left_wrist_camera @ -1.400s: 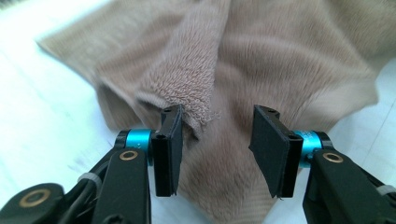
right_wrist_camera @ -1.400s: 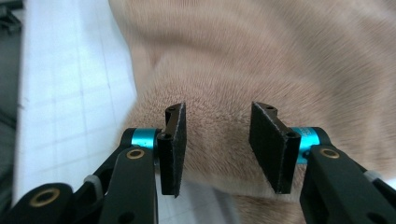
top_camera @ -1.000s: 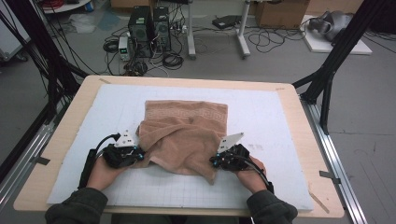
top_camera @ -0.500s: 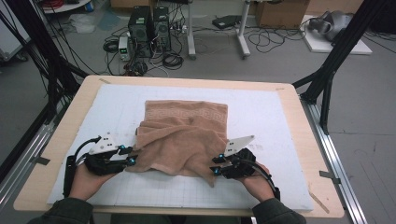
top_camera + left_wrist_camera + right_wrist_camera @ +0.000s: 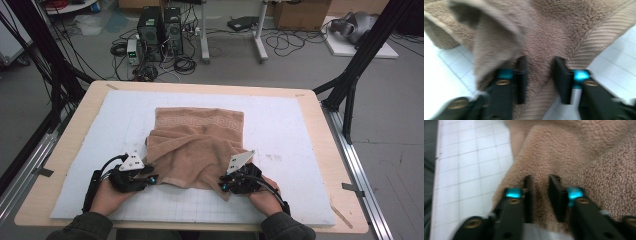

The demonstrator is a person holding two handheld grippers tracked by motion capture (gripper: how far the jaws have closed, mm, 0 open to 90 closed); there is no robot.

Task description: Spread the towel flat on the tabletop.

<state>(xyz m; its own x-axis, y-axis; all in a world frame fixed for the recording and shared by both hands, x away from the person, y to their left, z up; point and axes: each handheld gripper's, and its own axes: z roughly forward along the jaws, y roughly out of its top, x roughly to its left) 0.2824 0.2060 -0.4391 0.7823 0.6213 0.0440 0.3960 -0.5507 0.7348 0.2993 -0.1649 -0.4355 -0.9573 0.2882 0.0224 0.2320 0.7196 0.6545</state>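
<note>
Each gripper, the left gripper and the right gripper, was black, topped by a grey three-cornered plate, with teal blocks and brass screws behind its jaws, a black cable trailing back. Sleeves were olive-green.

1. A white gridded mat covers most of the wooden table.
2. On the grey floor beyond the table stand two black computer towers, side by side.
3. Loose black cables lie tangled around the towers.
4. White desk legs stand to the right of the towers.
5. A cardboard box sits at the far right.
6. Black frame poles slant beside the table's right edge.
</note>
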